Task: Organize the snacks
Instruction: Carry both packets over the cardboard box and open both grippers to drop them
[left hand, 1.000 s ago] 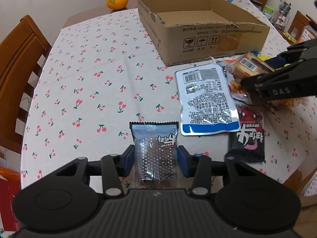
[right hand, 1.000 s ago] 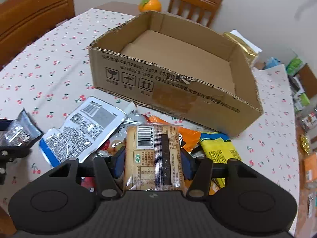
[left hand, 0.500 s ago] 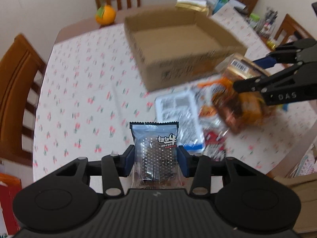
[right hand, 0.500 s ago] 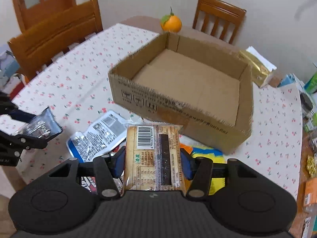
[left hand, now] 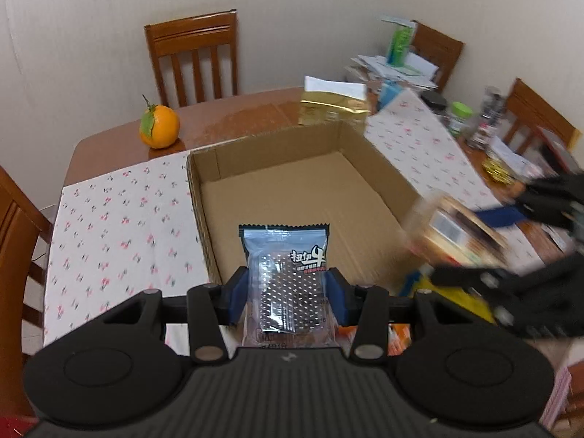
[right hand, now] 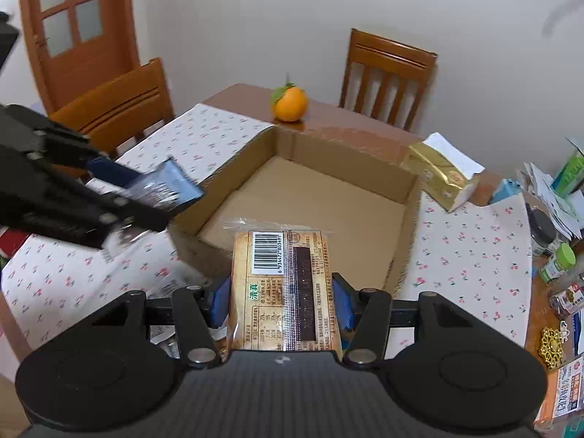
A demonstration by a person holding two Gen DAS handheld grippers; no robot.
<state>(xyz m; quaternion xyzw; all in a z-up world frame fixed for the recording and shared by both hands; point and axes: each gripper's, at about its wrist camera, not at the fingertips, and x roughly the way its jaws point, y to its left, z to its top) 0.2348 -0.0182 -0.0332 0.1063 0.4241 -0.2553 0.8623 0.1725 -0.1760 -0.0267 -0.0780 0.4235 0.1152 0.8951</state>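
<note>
Left gripper (left hand: 288, 290) is clamping the blue snack pouch (left hand: 286, 266), hanging over the near wall of the cardboard box (left hand: 383, 168). Right gripper (right hand: 279, 301) is pinching the brown barcode packet (right hand: 283, 288) at the box's near corner. Box floor looks bare. I'm judging: carry both well inside before releasing, pouch left, packet right, apart.

Box interior: the cardboard box (left hand: 292, 197) is sitting open-topped at frame centre, its floor showing bare.
Box walls: its walls are standing between both held packets and that floor.
Upper left: an orange (left hand: 159, 126) is sitting well apart from the box.
Upper right: a gold packet (left hand: 334, 109) is lying just behind the box's back wall.
Right edge: jars (left hand: 460, 116) are crowding the table.
</note>
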